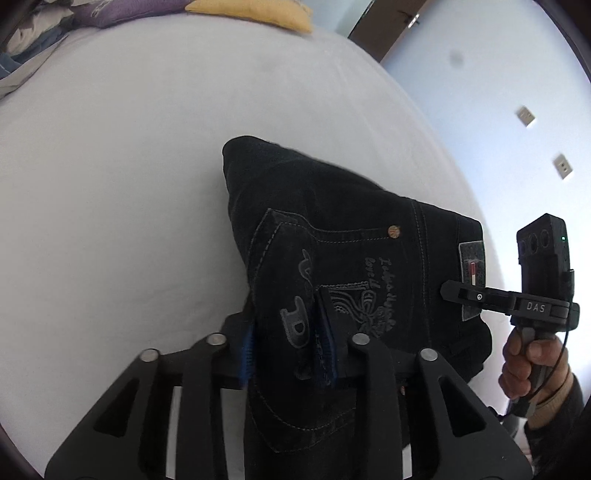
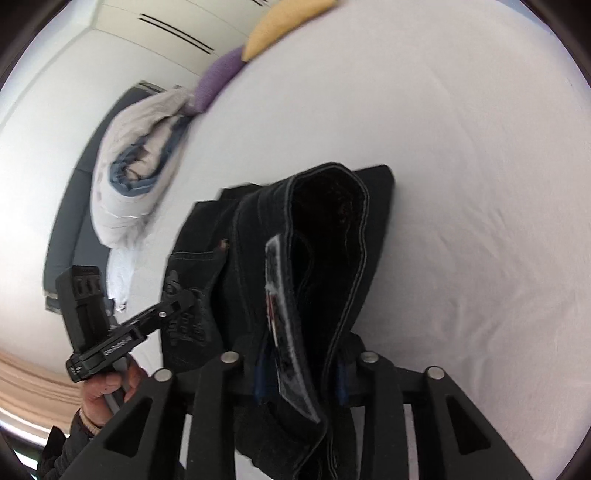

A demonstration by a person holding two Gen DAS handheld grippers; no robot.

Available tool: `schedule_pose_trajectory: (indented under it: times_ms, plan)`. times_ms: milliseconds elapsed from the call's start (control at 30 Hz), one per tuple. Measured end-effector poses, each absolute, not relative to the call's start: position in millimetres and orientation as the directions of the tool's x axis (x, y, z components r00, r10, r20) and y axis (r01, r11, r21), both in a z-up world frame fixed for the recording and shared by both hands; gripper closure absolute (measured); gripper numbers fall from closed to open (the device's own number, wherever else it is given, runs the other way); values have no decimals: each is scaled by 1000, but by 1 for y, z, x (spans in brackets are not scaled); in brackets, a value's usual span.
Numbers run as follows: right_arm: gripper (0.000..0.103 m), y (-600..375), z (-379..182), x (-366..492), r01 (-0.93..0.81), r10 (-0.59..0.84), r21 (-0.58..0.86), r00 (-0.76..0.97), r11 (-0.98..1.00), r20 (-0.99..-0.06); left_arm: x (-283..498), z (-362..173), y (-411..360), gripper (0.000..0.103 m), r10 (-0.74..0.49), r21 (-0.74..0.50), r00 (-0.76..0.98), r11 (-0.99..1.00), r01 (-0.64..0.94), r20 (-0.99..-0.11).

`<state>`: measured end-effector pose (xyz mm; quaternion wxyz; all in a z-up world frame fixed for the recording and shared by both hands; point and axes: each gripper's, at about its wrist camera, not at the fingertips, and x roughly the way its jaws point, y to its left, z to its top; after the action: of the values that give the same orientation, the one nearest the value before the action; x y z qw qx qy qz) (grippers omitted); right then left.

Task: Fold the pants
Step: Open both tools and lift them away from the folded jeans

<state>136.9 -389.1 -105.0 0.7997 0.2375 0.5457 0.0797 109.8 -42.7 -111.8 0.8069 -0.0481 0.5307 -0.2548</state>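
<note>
While both grippers are clamping it, the black stitched-denim pants (image 1: 332, 236) are hanging as a folded bundle over the white-sheeted bed (image 1: 129, 184). Long axis is running from the jaws away toward the far fold; the waistband edge with its grey woven label (image 1: 472, 273) is facing the right side in the left wrist view. Left gripper (image 1: 291, 350) jaws are sitting narrow, pinching the denim at the embroidered back pocket, blue pads pressing cloth. Right gripper (image 2: 301, 380) jaws are also sitting narrow, gripping the thick waistband layers beside the label. Far end of the bundle looks to be resting on or just above the sheet; cannot tell which. Bed is offering smooth open sheet all around. A yellow cushion (image 1: 255, 13), purple cushion (image 2: 221, 79) and rumpled grey-blue bedding (image 2: 136, 155) are lying well apart at the far edge.
</note>
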Motion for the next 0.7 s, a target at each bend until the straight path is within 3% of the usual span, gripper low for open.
schedule_pose_trajectory:
  times_ms: [33,100,133,200,267,333,400,467,533,600,700]
  plan:
    - [63,-399,-112,131,139,432,523,412,841,-803,108,-117,-42,55,-453,-340,322,873,350,-831]
    - [58,-414,-113,117,132,495,609,464,782,-735,107,-123,-33,29,-457,-358,331,878,318,-826]
    - [56,-418,-112,109,125,499,621,483,774,-719,105,-125,-28,24,-446,-354,340,886,301,-828]
    - [50,-425,-103,92,125,469,606,518,786,-715,95,-119,-16,22,-420,-325,380,900,289,-824]
    - [36,-430,-87,74,147,407,569,558,809,-723,81,-100,0,22,-381,-285,453,921,267,-806]
    - [34,-431,-68,49,157,332,515,602,842,-726,54,-69,11,22,-321,-213,575,945,248,-752]
    - [34,-420,-44,29,152,248,437,642,886,-726,15,-24,2,16,-209,-56,741,972,226,-638]
    - [34,-398,-12,10,134,135,312,695,941,-707,-16,15,9,0,-131,54,848,981,184,-514]
    - [28,-376,26,-14,113,35,189,767,975,-641,-64,55,11,0,-46,145,922,983,110,-385]
    - [16,-361,65,-49,114,-61,69,846,991,-530,-100,91,4,0,7,215,959,975,57,-282]
    - [0,-324,124,-96,104,-116,-59,956,993,-269,-153,139,1,0,-7,175,988,984,35,-157]
